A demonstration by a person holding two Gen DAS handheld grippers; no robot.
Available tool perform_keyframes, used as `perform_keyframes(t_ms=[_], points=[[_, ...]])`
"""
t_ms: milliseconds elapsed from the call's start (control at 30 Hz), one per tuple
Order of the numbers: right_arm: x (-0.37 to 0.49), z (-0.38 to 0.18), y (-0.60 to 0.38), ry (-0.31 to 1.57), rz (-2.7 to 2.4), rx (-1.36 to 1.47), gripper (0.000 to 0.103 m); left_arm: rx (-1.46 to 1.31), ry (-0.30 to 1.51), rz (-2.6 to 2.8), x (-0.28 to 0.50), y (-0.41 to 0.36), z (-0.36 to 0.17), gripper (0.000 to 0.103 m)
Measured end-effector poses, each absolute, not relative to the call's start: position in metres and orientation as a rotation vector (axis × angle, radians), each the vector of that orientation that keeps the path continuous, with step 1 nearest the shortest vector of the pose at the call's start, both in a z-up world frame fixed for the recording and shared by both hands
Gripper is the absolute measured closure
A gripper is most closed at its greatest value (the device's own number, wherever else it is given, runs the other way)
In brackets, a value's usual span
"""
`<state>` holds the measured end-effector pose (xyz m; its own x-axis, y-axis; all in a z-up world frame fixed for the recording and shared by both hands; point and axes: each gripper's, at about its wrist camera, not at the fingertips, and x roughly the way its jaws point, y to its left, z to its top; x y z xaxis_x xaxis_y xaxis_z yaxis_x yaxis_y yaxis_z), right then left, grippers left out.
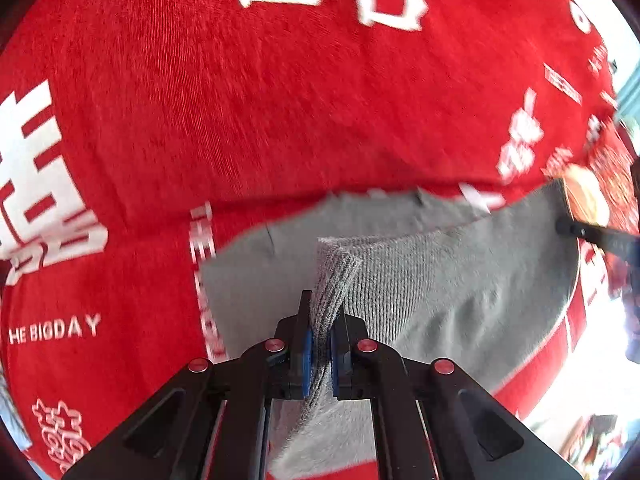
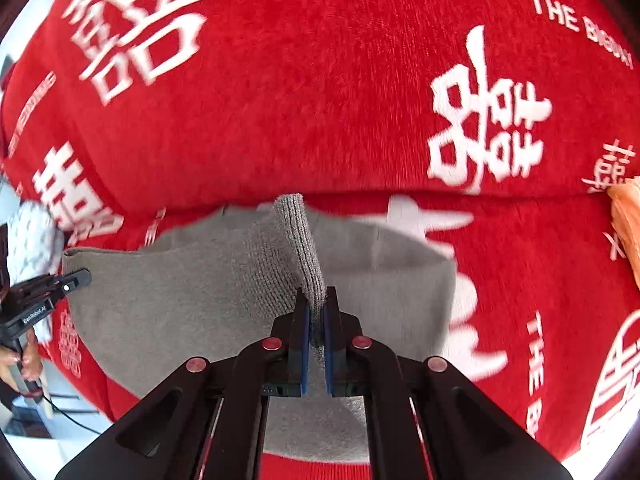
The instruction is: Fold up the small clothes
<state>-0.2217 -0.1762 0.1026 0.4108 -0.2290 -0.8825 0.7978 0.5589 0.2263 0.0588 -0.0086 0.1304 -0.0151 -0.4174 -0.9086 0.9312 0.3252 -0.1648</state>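
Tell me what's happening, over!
Left gripper shut on grey garment. Right gripper shut on it too. Garment lifted off red cloth. Nothing in the way.

"THE BIG DAY" on red cloth [image 2: 320, 120]

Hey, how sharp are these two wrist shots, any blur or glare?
Left wrist view: red blanket streaked with motion blur, left gripper and pinched grey garment crisp, lower right corner blown out white. Right wrist view: white lettering smeared, right gripper sharp, fisheye curves the edges, bright wash at the left.
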Motion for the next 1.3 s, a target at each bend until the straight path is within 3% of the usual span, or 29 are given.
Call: perform_keyframes(t_ms=[233, 467, 533, 600, 633, 733, 900, 933, 967, 1000, 1167, 1300], points=[[-0.189, 0.026, -0.233, 0.984, -0.756, 0.817, 0.097, 0.652, 1.128, -1.02, 0.076, -0.068, 0.055, 0.095], [-0.191, -0.043, -0.258, 0.991, -0.794, 0.961, 0.097, 0.679, 1.194, -0.902, 0.083, -0.078, -0.006, 0.095], [-0.189, -0.042, -0.257, 0.982, -0.808, 0.942, 0.097, 0.67, 1.206, -0.881, 0.088, -0.077, -0.009, 0.081], [-0.187, -0.037, -0.256, 1.003, -0.85, 0.89, 0.09, 0.688, 1.156, -0.802, 0.094, -0.074, -0.006, 0.038], [-0.187, -0.035, -0.257, 1.019, -0.882, 0.863, 0.079, 0.693, 1.128, -0.772, 0.098, -0.071, -0.003, 0.035], [-0.193, -0.033, -0.26, 1.031, -0.933, 0.868, 0.065, 0.689, 1.139, -0.737, 0.112, -0.062, 0.002, 0.035], [-0.219, -0.017, -0.257, 1.005, -1.024, 0.896, 0.058, 0.714, 1.147, -0.72, 0.121, -0.037, 0.016, 0.035], [-0.229, -0.015, -0.255, 0.975, -1.022, 0.944, 0.054, 0.691, 1.184, -0.744, 0.123, -0.027, 0.019, 0.032], [-0.241, -0.013, -0.251, 0.953, -1.024, 0.985, 0.053, 0.665, 1.223, -0.766, 0.124, -0.018, 0.021, 0.018], [-0.249, -0.011, -0.246, 0.935, -1.016, 1.02, 0.052, 0.633, 1.254, -0.785, 0.124, -0.005, 0.025, 0.013], [-0.291, -0.001, -0.191, 0.857, -0.889, 1.186, 0.051, 0.56, 1.404, -0.818, 0.106, 0.05, 0.033, 0.013], [-0.323, -0.005, -0.133, 0.821, -0.831, 1.324, 0.044, 0.504, 1.532, -0.781, 0.086, 0.096, 0.022, 0.013]])
